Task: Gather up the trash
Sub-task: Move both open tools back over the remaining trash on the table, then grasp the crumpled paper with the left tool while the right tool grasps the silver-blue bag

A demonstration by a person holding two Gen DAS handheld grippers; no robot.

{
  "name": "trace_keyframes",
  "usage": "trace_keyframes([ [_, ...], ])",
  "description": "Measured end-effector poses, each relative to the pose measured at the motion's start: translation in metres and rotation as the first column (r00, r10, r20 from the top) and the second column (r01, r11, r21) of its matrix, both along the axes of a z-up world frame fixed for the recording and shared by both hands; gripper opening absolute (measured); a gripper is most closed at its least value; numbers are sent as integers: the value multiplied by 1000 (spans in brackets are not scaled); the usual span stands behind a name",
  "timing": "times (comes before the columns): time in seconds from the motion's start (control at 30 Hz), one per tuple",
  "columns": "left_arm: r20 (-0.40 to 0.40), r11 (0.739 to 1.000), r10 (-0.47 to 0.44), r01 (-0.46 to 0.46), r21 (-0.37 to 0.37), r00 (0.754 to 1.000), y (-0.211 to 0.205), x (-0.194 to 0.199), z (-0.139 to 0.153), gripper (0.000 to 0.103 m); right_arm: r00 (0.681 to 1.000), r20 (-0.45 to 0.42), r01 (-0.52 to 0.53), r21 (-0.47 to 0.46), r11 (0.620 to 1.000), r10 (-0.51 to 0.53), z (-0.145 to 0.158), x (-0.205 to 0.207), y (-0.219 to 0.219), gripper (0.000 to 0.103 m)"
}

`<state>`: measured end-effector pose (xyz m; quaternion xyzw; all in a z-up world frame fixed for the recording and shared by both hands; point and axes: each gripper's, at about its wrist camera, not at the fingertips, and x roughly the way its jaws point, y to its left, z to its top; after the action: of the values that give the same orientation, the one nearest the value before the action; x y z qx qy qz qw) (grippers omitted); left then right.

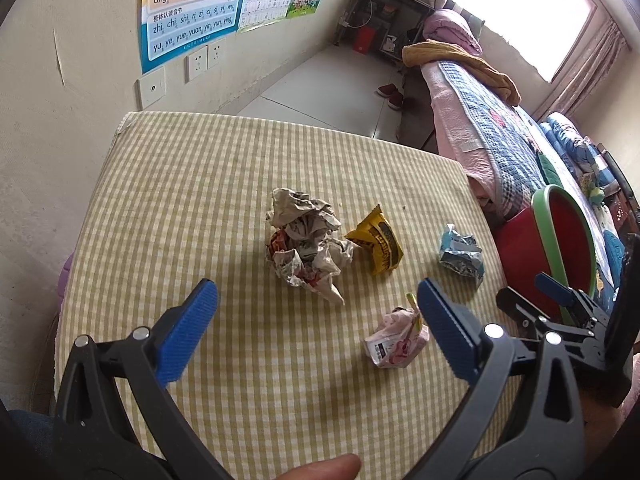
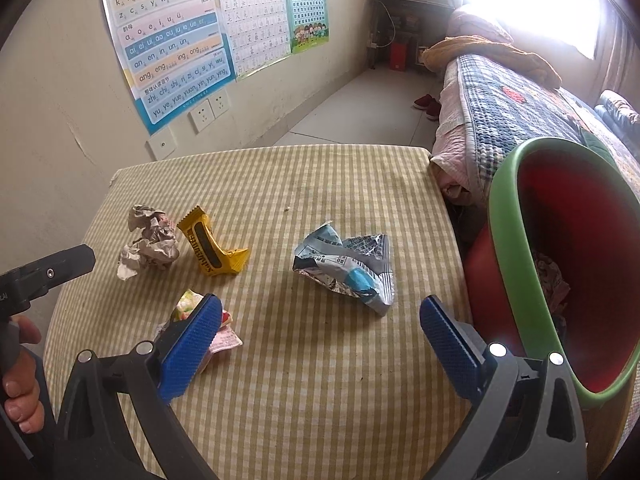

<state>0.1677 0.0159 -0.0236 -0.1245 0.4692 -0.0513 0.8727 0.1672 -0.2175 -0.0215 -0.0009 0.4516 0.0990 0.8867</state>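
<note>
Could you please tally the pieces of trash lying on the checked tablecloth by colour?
Grey-white crumpled newspaper: 1
Yellow wrapper: 1
Blue-silver wrapper: 1
Pink wrapper: 1
Total: 4

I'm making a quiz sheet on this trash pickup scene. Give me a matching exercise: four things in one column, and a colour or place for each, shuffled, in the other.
Things:
1. crumpled newspaper
2. snack wrapper
3. foil packet
4. trash bin

Descriptions:
A. yellow with a black band
B. red inside, green rim, beside the table
C. silver and blue, nearest the bin
D. greyish printed wad, farthest from the bin

Pairs: 1-D, 2-A, 3-C, 4-B
</note>
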Motion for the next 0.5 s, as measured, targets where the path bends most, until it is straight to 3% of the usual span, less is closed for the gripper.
trace_keyframes([
  [0.3,-40,1000,-1,1,4,999,2,30,-40,97,1000,-21,-12,-33,999,11,-34,33,2,96],
  [0.5,-9,1000,8,-8,25,1000,5,38,-59,97,1000,-18,-9,-24,1000,8,-51,43,0,95],
])
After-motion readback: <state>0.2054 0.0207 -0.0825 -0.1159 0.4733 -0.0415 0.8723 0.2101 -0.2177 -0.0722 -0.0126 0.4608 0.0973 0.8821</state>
